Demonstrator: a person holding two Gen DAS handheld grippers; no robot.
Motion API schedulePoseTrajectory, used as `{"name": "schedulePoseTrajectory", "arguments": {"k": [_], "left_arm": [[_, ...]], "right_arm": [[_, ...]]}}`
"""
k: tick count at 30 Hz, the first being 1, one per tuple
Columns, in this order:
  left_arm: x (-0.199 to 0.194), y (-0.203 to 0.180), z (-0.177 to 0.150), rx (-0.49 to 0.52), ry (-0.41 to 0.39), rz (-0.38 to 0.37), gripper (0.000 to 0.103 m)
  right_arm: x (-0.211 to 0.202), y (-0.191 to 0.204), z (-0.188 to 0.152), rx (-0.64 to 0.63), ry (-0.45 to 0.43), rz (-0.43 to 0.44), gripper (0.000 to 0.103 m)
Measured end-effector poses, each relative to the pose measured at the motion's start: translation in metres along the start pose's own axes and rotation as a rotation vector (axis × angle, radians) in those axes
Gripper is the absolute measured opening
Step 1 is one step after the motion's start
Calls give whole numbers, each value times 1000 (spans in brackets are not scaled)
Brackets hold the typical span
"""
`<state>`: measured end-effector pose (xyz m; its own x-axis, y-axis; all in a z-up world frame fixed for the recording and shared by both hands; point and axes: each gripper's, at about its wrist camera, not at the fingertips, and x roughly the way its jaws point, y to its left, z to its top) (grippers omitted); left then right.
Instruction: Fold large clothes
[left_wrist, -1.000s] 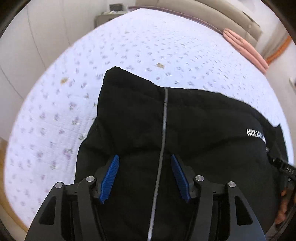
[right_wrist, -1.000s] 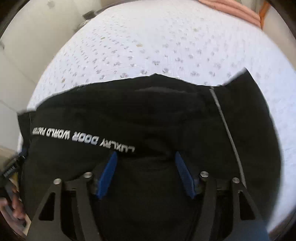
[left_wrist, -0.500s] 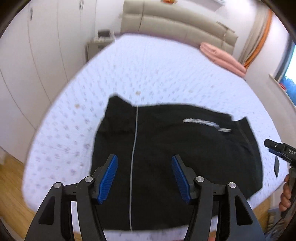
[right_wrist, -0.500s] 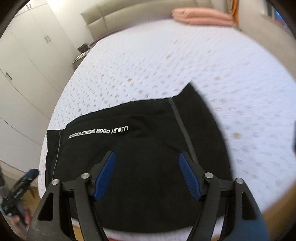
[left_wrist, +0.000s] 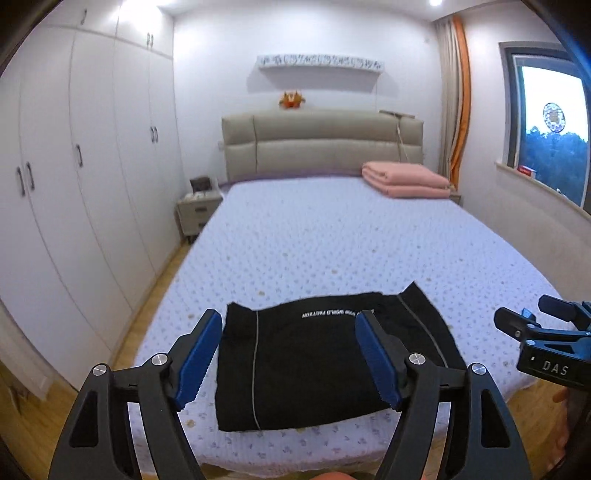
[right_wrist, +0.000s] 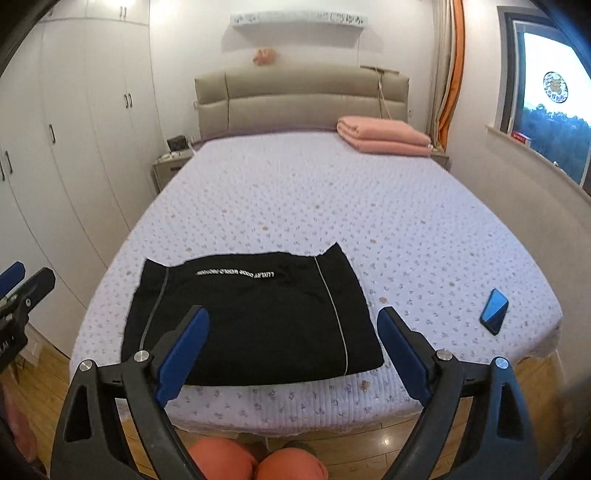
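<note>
A black garment (left_wrist: 314, 365) with thin white stripes and a line of white lettering lies folded into a rectangle near the foot of the bed; it also shows in the right wrist view (right_wrist: 255, 314). My left gripper (left_wrist: 288, 358) is open and empty, held back and above the garment. My right gripper (right_wrist: 291, 354) is open and empty too, off the foot of the bed. The right gripper also shows at the right edge of the left wrist view (left_wrist: 517, 317).
The bed (right_wrist: 406, 206) has a lilac flowered sheet. A dark phone (right_wrist: 494, 311) lies near its front right corner. A folded pink blanket (right_wrist: 384, 134) sits by the beige headboard (right_wrist: 301, 96). White wardrobes (left_wrist: 74, 184) stand left, a nightstand (left_wrist: 197, 206) beside the bed.
Both grippers have pulled up and back from close over the garment to beyond the foot of the bed. The garment lies where it was left, folded.
</note>
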<state>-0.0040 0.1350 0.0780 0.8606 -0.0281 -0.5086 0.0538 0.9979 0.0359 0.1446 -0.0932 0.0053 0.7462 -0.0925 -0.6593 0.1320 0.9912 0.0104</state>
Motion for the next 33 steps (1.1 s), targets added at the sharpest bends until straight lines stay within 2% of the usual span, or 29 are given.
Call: {"name": "schedulePoseTrajectory", "arguments": {"k": [3,9,18,25,33], "left_arm": [[-25,-3,-2,-6,-18,3,77],[-63,-7,-4,-20,-27,34,77],[-92,-14,-6,20,-77,46,77],[-64,-20,1,57,-87,31,80],[12,-15,4,11,5,9,80]], "right_arm": [[-25,-1,0,4,-33,-12,94],[-65,-3,-5,22,-67,23,96],[-87,4,-5,7,-101,53,98],[-60,7,11,9,-87,55,100],[13,10,26,18,11,32,100]]}}
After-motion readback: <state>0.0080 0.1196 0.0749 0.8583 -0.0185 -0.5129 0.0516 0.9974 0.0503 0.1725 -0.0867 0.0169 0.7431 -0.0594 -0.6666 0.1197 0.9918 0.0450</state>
